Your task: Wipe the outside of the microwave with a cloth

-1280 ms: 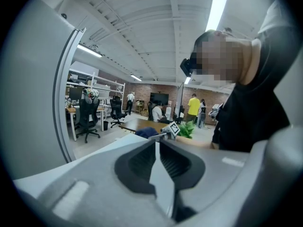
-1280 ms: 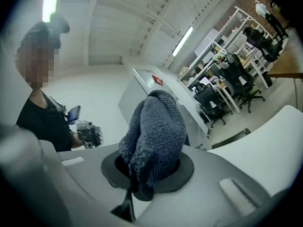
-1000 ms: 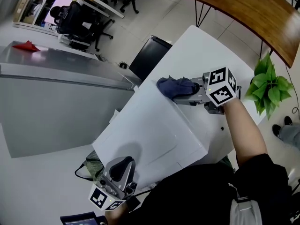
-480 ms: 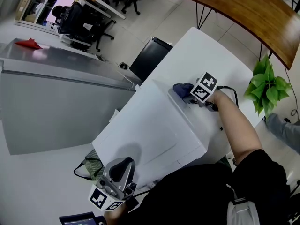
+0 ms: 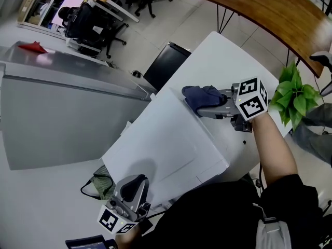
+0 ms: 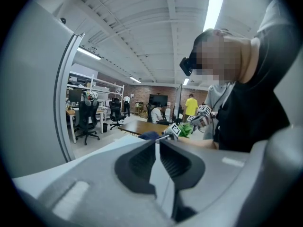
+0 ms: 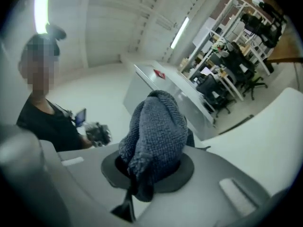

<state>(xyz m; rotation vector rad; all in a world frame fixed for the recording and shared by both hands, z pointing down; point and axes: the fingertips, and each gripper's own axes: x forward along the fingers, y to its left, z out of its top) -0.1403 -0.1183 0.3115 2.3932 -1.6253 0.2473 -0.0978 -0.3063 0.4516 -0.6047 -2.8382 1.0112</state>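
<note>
The white microwave (image 5: pixel 166 144) stands on a white table (image 5: pixel 223 61), and the head view looks down on its top. My right gripper (image 5: pixel 199 108) is shut on a dark blue cloth (image 5: pixel 202 96) and holds it against the microwave's far right top edge. In the right gripper view the bunched cloth (image 7: pixel 156 131) fills the space between the jaws of the right gripper (image 7: pixel 147 169). My left gripper (image 5: pixel 136 181) hovers by the microwave's near left corner. It is shut with nothing in it, and its pads (image 6: pixel 137 162) nearly touch. The cloth (image 6: pixel 149 135) shows far off in the left gripper view.
A grey metal counter (image 5: pixel 67 102) runs along the left, with a red object (image 5: pixel 32 47) on it. A black bin (image 5: pixel 166 64) stands behind the microwave. A potted plant (image 5: pixel 295 95) and a wooden table (image 5: pixel 270 9) are at the right. Green mesh (image 5: pixel 104 183) lies by the left gripper.
My right gripper has slid the cloth a little to the right along the microwave's far edge, twisting on the way and then turning back. The left gripper has stayed put.
</note>
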